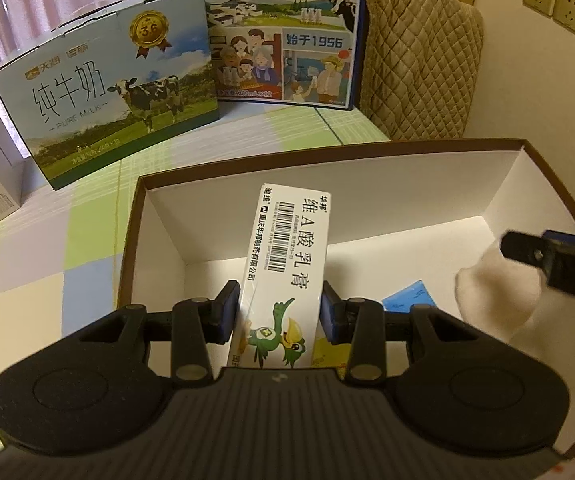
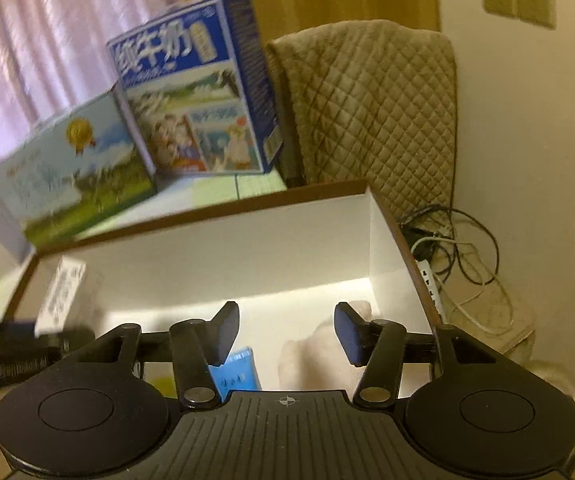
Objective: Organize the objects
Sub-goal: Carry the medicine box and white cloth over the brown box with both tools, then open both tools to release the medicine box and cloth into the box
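Ointment carton point(image 1: 287, 264) with the green bird on it sat clamped between the left tool point(image 1: 279, 314) pads, held over the near-left part of the open white storage box point(image 1: 367, 176). Right tool point(image 2: 287, 334) hung over the right side of the same box with its fingers spread wide and nothing between them. A blue packet point(image 2: 237, 372) and a cream plush thing point(image 2: 315, 360) lay on the box floor below it. Two milk cartons point(image 1: 111, 92) stood far back on the checked tabletop point(image 1: 47, 276).
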Action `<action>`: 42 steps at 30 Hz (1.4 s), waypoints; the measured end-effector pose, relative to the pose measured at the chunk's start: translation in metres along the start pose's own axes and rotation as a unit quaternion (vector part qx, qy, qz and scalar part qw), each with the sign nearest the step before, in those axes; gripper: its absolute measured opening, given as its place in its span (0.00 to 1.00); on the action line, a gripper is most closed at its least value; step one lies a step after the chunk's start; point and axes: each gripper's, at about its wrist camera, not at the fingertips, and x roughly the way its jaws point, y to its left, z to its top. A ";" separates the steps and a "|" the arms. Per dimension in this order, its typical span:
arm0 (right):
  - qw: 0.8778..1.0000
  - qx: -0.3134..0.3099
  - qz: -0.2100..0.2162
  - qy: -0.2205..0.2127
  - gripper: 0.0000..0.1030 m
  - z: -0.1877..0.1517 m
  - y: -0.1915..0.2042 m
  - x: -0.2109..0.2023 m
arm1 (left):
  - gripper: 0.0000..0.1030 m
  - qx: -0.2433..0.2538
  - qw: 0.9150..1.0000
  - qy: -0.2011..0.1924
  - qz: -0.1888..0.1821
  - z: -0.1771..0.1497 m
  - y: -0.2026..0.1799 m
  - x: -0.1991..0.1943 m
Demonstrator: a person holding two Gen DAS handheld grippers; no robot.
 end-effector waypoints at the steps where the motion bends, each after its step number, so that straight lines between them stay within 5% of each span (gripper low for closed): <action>1: 1.000 -0.005 0.000 0.003 0.49 -0.001 0.001 0.000 | 0.35 0.002 1.000 0.001 0.002 0.000 0.001 0.002; 3: 1.000 -0.008 0.003 0.008 0.49 -0.004 0.004 0.002 | 0.36 0.002 1.000 0.003 0.003 0.001 0.003 0.004; 8: 1.000 -0.026 -0.002 0.015 0.50 -0.005 0.009 0.004 | 0.59 0.010 1.000 -0.011 0.010 0.004 0.006 0.001; 12: 0.999 -0.040 -0.007 0.017 0.51 -0.007 0.009 0.000 | 0.62 0.009 1.000 -0.015 0.007 0.005 0.008 -0.008; 14: 0.999 -0.047 -0.006 0.022 0.51 -0.009 0.008 -0.003 | 0.71 0.005 1.000 -0.015 0.003 0.002 0.011 -0.015; 24: 0.995 -0.094 -0.008 0.013 0.52 -0.021 0.018 -0.047 | 0.80 0.008 1.000 -0.021 -0.013 -0.018 0.013 -0.065; 42: 0.994 -0.082 0.073 -0.014 0.53 -0.075 0.065 -0.169 | 0.88 -0.012 0.998 -0.052 -0.029 -0.101 0.022 -0.194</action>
